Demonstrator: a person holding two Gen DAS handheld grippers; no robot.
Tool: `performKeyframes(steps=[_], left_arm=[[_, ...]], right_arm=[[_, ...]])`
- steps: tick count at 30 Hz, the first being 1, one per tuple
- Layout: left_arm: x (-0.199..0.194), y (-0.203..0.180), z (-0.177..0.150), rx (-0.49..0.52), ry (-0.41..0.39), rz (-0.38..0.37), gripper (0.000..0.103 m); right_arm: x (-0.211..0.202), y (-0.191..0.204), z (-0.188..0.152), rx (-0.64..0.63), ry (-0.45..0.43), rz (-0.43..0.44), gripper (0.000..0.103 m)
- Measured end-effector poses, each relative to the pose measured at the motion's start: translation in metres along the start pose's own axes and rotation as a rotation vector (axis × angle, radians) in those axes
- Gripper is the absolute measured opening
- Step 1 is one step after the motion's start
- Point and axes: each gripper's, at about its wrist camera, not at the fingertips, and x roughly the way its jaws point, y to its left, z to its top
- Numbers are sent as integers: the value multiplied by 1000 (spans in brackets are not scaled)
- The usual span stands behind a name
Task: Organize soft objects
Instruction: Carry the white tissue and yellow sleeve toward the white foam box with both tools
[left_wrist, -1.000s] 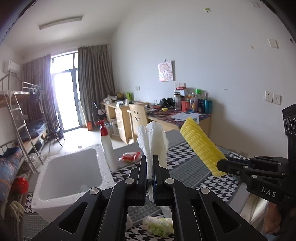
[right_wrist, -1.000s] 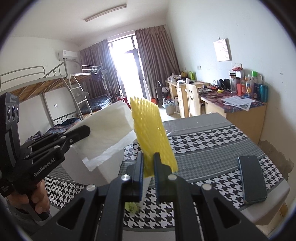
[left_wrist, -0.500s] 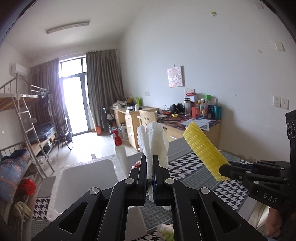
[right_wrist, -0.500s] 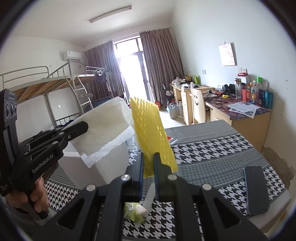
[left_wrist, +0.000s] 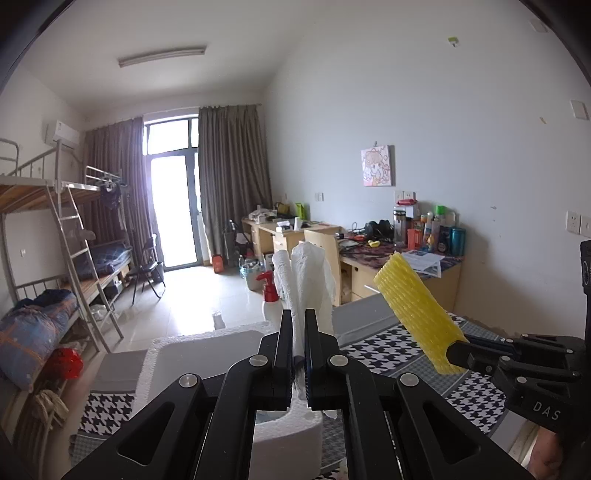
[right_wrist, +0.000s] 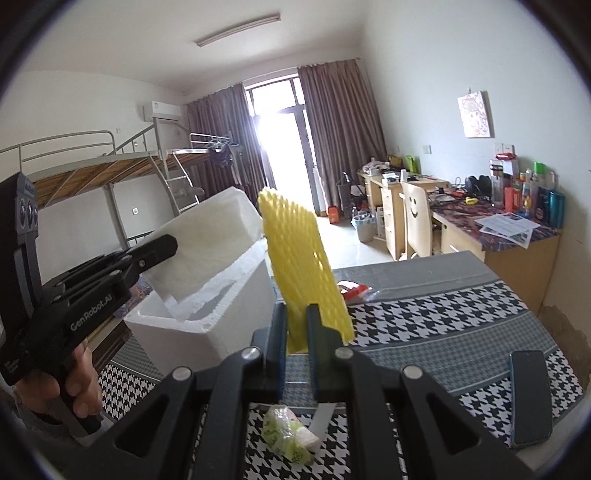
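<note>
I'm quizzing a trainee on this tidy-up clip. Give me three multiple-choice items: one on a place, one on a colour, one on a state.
1. Where does the phone lie?
A. on the table
B. in the foam box
C. on the floor

2. What colour is the foam net in the right gripper?
A. red
B. yellow
C. blue

3. How is the left gripper?
A. wide open, nothing in it
B. lying on the table
C. shut on the white foam sheet

A: it rests on the checked cloth.
B: the mesh is yellow.
C: the jaws pinch the sheet.
</note>
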Motion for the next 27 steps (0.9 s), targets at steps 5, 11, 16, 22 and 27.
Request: performKeyframes(steps=[5,11,16,22,27], left_arm=[[3,2,1,-4,-7,21,5],[4,9,3,-25,-13,50,5],[3,19,2,-46,-11,89,5],[4,24,1,-54,-6,125,5],[7,29,1,-58,11,177,5]], right_arm=[[4,3,4,-12,-3,24,13],[9,8,6,-26,-2,48,13],[14,13,9,-38,3,71,13],[22,21,12,-50,7,107,13],[28,28,16,-59,10,130,13]])
